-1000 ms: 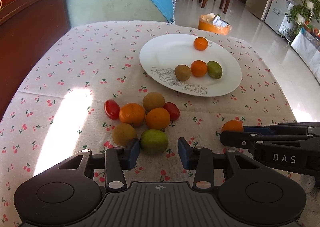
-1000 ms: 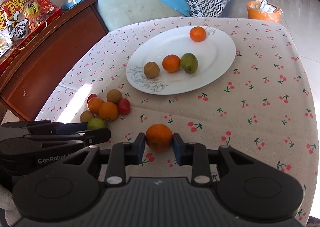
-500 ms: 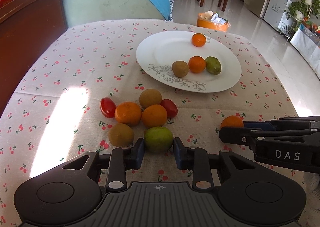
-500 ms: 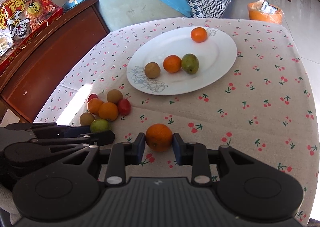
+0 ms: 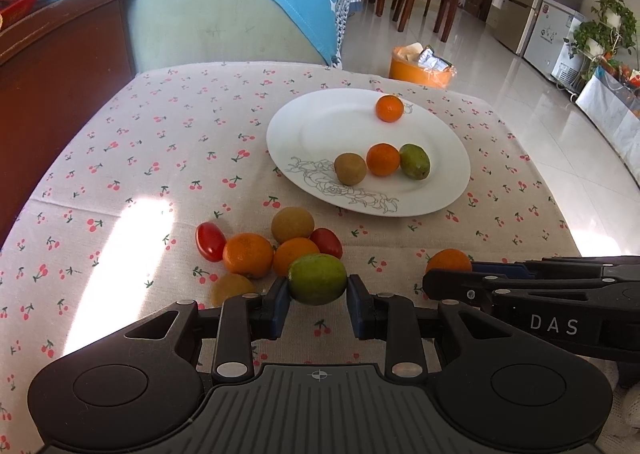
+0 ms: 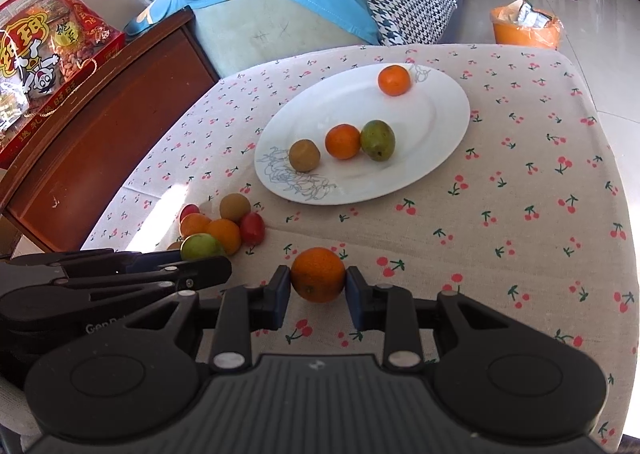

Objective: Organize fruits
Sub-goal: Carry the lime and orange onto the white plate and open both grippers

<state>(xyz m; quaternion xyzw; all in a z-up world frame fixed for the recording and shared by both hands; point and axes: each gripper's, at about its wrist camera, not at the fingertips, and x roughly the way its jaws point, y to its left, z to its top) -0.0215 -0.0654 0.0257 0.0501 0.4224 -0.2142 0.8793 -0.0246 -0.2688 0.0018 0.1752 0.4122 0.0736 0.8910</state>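
The plate (image 5: pixel 440 190) is glossy white ceramic. The tablecloth (image 5: pixel 168 158) is matt woven cloth. The cabinet (image 6: pixel 100 126) is polished dark wood. Both grippers look matt black plastic, with blue pads (image 5: pixel 280 304) and metal pins (image 5: pixel 234 367).

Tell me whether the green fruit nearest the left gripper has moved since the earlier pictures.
Cannot tell. The green fruit remains beside the orange fruits of its pile; the left gripper, whose jaws have just been closing, advanced and now clamps it.

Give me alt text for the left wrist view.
The left hand-held gripper is shut on a green fruit beside a fruit pile on a cherry-print tablecloth. Beyond sits a white plate with four fruits.
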